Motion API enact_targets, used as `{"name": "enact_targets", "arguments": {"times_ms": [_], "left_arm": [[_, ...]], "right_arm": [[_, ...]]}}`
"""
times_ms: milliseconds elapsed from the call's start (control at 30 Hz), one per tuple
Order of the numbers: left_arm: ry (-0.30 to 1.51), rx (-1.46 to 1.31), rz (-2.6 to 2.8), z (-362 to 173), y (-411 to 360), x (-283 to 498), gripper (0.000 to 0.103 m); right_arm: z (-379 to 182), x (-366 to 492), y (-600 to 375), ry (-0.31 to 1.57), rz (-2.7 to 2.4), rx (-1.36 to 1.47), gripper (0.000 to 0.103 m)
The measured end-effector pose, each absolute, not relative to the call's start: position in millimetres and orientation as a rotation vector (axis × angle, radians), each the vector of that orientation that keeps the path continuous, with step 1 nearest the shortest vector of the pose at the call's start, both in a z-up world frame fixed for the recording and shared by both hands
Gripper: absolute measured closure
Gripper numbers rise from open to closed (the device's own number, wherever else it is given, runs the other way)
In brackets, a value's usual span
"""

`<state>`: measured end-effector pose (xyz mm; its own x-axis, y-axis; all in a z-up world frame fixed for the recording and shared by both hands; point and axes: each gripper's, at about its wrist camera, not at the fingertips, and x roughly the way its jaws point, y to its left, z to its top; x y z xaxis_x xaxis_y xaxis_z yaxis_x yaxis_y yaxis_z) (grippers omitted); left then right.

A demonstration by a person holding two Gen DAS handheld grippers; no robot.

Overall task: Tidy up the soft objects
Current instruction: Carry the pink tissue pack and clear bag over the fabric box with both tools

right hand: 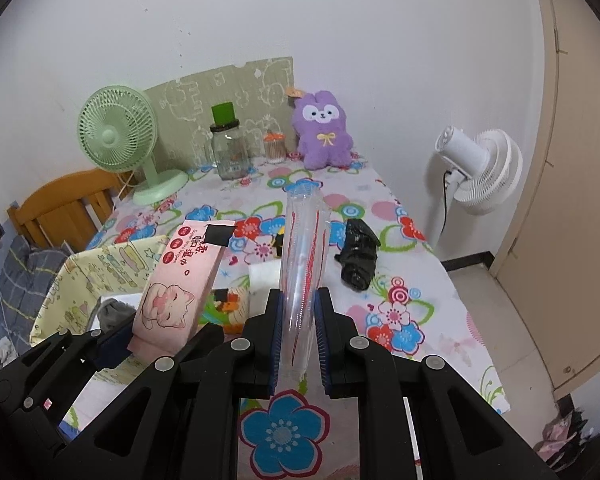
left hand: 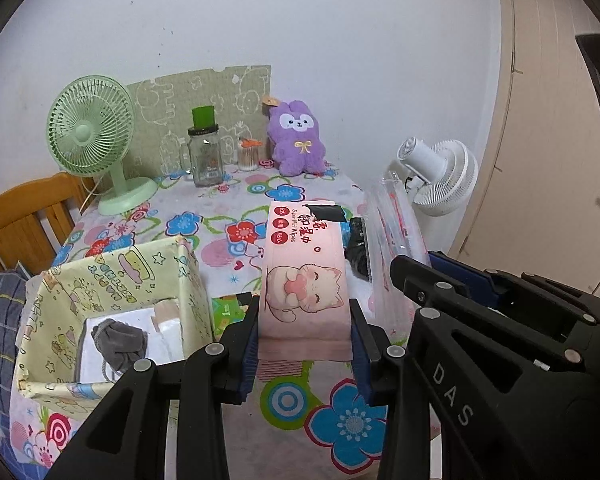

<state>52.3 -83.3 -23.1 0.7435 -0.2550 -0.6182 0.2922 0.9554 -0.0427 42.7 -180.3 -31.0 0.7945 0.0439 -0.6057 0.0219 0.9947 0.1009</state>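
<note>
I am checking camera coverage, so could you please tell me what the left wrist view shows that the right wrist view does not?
Only the left wrist view shows the white inside floor of the yellow box under the grey cloth.

Only the right wrist view shows the whole black bundle and the floor by the white fan.

Both show the left gripper shut on the pink wipes pack, the right gripper shut on the clear plastic bag, and the purple plush.

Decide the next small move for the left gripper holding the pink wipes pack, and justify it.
Probably swing the left gripper leftward over the yellow box. It is shut on the wipes pack, held above the table, and the box stands open just left, with only a grey cloth inside.
</note>
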Motion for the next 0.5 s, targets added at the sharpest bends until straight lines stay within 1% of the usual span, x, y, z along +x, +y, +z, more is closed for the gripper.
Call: {"name": "enact_targets", "arguments": {"times_ms": [500], "left_arm": [[0.64, 0.038, -0.262, -11.8, -55.2, 55.0, 0.064]], "right_arm": [[-17.7, 47.9, -151.7, 0.621, 0.04, 0.075, 0.085]]}}
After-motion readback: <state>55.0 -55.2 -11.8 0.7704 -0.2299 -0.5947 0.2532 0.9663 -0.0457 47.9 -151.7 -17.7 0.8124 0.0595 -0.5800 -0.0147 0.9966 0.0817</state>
